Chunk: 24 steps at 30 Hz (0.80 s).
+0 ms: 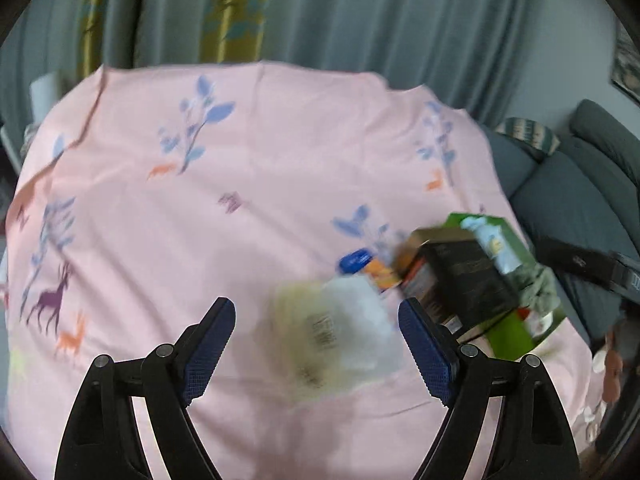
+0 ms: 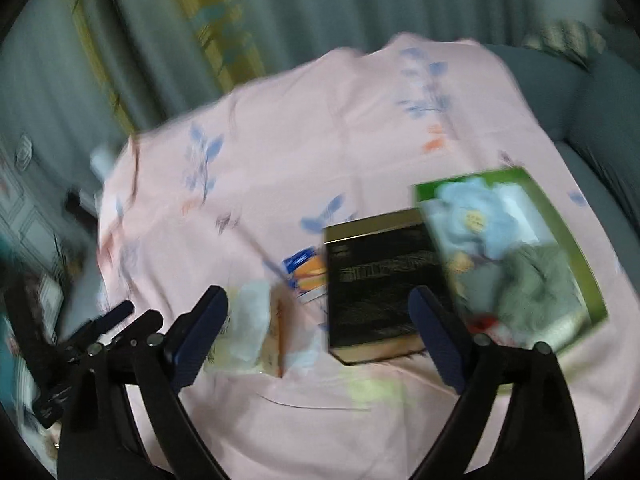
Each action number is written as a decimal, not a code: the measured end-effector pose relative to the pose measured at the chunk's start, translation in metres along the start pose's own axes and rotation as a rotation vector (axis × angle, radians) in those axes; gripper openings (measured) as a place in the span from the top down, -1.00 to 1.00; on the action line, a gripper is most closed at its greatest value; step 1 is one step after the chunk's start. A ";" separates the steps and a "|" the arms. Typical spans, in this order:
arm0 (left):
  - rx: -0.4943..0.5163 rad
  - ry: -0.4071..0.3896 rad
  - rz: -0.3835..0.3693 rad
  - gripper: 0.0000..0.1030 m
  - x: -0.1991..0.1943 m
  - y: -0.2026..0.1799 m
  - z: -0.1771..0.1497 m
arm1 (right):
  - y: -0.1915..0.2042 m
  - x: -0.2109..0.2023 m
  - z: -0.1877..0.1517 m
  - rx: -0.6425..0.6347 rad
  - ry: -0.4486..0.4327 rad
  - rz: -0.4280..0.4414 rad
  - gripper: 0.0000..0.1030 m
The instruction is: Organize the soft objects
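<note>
both views are smeared. the pale packet [image 1: 336, 336] is unreadable; the green tray [image 2: 560, 216] holds a blue plush [image 2: 476, 216] and grey cloth [image 2: 536, 284], clearer from the right. left gripper [image 1: 316, 344] and right gripper [image 2: 320, 332] both gape, holding nothing.

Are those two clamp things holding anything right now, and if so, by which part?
Nothing is held. The left hand-held gripper and the right hand-held gripper both stand open above the pink cloth, with nothing pinched between their fingers.
</note>
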<state>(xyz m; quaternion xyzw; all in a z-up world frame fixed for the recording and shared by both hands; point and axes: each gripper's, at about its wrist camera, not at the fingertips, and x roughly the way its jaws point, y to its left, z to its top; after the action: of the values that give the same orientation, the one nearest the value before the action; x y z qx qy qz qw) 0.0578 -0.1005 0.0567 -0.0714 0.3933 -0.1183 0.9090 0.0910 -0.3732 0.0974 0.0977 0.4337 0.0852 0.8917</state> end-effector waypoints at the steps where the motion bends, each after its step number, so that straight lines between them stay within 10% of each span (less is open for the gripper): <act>1: -0.018 0.013 0.003 -0.63 0.001 0.012 -0.006 | 0.014 0.016 0.006 -0.046 0.044 -0.034 -0.64; 12: -0.146 0.092 -0.047 -0.63 0.016 0.057 -0.032 | 0.093 0.200 0.053 -0.311 0.512 -0.219 -0.39; 24: -0.198 0.153 -0.057 -0.63 0.032 0.076 -0.040 | 0.084 0.287 0.055 -0.426 0.678 -0.301 -0.23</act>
<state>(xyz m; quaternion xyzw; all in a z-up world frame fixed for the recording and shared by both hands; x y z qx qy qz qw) 0.0619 -0.0374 -0.0101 -0.1628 0.4690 -0.1100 0.8611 0.3039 -0.2299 -0.0653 -0.1868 0.6845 0.0693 0.7012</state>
